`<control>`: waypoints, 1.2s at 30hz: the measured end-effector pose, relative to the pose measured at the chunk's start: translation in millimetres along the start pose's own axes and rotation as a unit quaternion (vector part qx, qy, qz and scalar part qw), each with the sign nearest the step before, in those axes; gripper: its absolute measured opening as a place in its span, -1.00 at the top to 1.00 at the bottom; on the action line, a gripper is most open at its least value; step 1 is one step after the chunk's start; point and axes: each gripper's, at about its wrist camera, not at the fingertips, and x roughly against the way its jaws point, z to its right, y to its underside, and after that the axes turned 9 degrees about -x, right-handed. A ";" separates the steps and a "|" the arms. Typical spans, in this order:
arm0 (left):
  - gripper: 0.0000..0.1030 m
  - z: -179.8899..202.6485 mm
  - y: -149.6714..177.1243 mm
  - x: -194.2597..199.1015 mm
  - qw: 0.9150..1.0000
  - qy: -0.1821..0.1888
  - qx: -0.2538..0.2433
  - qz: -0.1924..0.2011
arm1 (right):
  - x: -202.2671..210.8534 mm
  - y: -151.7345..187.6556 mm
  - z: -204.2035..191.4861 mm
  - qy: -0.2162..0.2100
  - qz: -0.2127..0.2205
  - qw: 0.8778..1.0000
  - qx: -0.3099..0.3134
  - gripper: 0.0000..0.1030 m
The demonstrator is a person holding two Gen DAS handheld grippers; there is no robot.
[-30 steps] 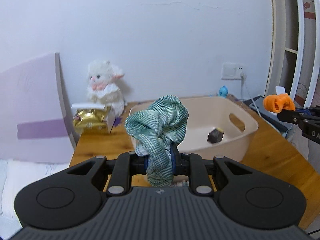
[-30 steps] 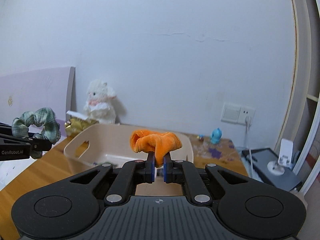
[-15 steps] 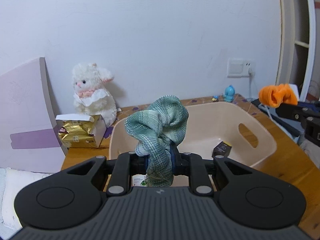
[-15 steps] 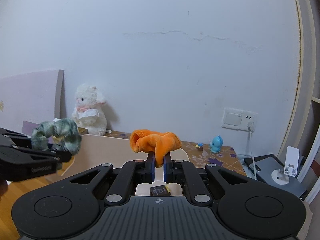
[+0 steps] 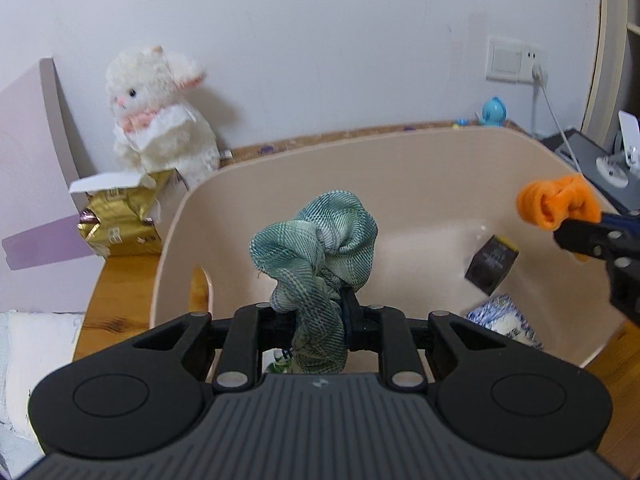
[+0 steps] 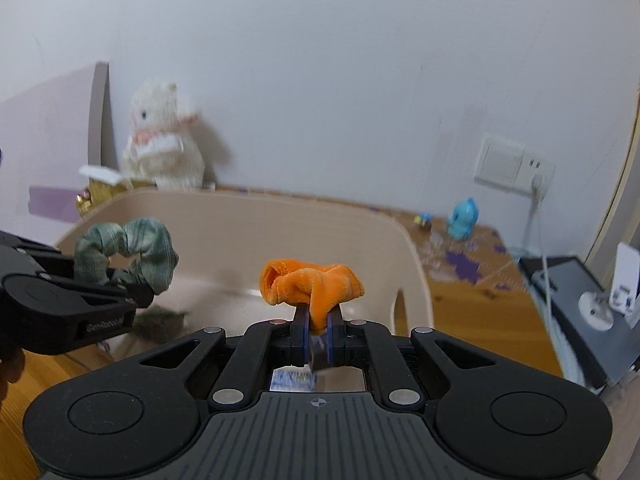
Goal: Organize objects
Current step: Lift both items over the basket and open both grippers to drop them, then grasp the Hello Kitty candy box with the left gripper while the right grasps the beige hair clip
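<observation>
Centrally, left gripper (image 5: 320,322) clamped tight on one green scrunchie (image 5: 316,252), held over near-left part of one beige bin (image 5: 400,168). Right gripper (image 6: 318,332) likewise pinched on one orange scrunchie (image 6: 310,282), above bin's right side. Two scrunchies, two grippers, both raised clear of bin floor.

Inside bin: one dark small box (image 5: 491,266) tilted against the right wall, one blue-white packet (image 5: 505,326) near front, something greenish under the left gripper, too blurred to name.

Bin on wooden table (image 5: 120,280). Beyond: one white plush (image 5: 160,108) beside one gold box (image 5: 120,220), one blue figurine (image 6: 463,218), white wall with socket plate (image 6: 512,162) and cord. Lilac board (image 5: 28,168) at left.
</observation>
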 end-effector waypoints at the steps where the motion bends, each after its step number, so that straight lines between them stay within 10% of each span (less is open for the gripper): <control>1: 0.52 0.8 0.3 -2.1 1.000 0.002 -0.001 -0.003 | -3.6 1.9 0.2 -0.001 -0.007 1.000 -0.001 0.84; 4: 0.24 0.1 3.4 -2.9 1.000 0.012 0.002 -0.003 | -5.6 5.1 2.7 -0.005 -0.015 1.000 -0.010 0.68; 6: -0.33 -1.0 5.7 2.5 1.000 0.016 0.011 0.003 | -1.2 5.7 4.2 -0.007 -0.011 1.000 -0.016 0.26; 12: -0.71 1.8 4.0 33.8 0.999 0.004 0.000 0.043 | 27.4 1.6 6.4 -0.005 0.024 0.999 -0.020 -0.33; 23: -0.89 0.0 20.7 96.5 0.997 -0.015 -0.003 0.077 | 90.1 8.9 3.1 -0.009 0.068 0.998 -0.018 -0.80; 36: -0.89 -4.6 69.0 119.1 0.999 0.000 0.016 0.047 | 99.9 61.0 5.6 -0.001 0.005 1.000 0.001 -0.84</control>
